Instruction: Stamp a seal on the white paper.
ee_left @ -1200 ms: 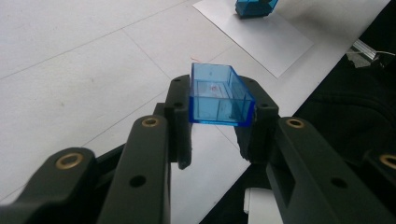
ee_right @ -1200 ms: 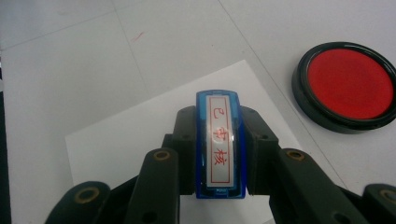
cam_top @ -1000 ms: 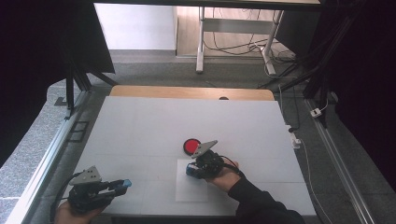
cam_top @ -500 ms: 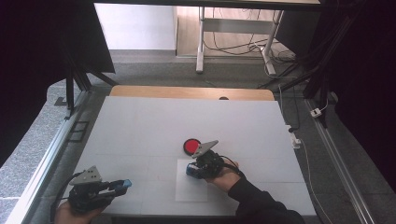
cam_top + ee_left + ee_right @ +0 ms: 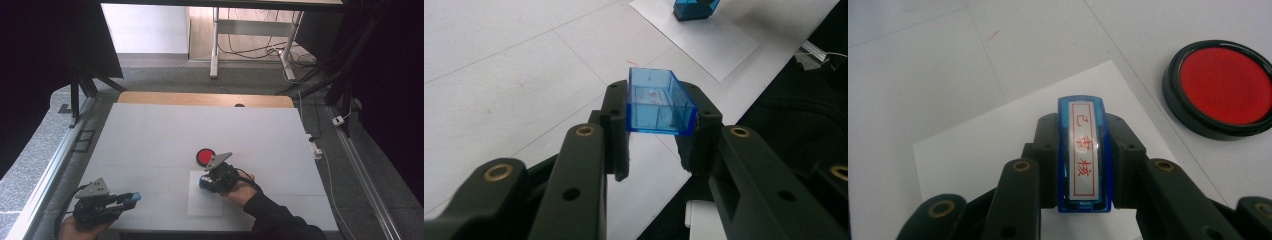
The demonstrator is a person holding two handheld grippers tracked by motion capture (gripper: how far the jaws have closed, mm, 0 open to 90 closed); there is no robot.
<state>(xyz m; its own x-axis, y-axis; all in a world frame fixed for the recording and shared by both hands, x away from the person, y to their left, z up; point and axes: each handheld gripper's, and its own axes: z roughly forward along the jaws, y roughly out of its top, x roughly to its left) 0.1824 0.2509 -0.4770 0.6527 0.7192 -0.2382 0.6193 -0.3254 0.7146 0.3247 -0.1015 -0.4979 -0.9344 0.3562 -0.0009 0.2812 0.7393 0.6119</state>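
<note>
Your right gripper clamps a blue stamp, its label of red characters facing up, over the white paper sheet at lower centre of the high view. At the upper right of the right gripper view sits the round ink pad, a black dish with red ink in it, just beyond the sheet's corner. Your left gripper, at the high view's lower left, pinches a clear blue stamp cover, open and hollow, above the white table.

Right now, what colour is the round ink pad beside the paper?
Red, in a black rim; the ink pad shows best in the right gripper view.
</note>
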